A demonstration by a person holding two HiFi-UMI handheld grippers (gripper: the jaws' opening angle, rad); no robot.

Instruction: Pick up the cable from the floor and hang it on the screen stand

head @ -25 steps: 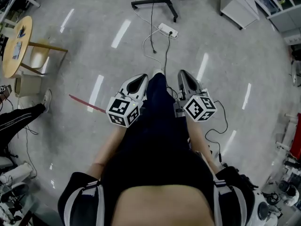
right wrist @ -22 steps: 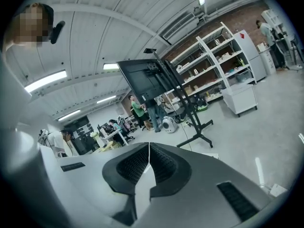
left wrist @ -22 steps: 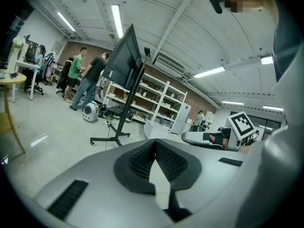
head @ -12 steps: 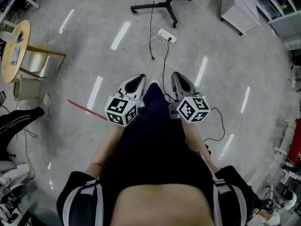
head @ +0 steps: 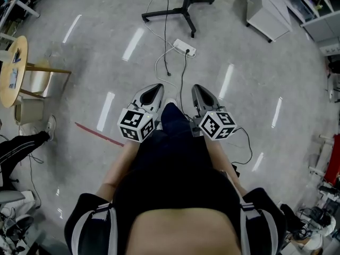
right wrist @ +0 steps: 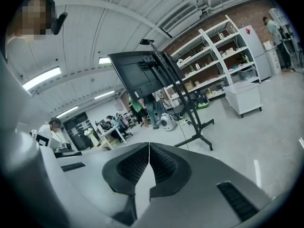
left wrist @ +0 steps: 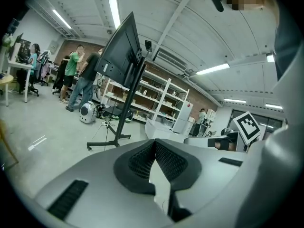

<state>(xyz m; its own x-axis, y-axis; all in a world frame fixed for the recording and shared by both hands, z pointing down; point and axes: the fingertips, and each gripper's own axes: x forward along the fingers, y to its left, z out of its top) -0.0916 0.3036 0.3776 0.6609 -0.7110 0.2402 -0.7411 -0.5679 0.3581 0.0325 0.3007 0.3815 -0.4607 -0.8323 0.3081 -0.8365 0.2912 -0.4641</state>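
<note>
my l claw (left wrist: pixel 155 144) & r claw (right wrist: pixel 149 145) clenched, empty; thin white cable (head: pixel 156 64) on grey floor (head: pixel 79 78) nr black screen stand (head: pixel 180 8).

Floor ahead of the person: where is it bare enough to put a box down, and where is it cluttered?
Bare: the wide grey floor between the round table and the stand base, and the stretch between the power strip and the white cabinet. Crowded: cables snake around the power strip.
</note>
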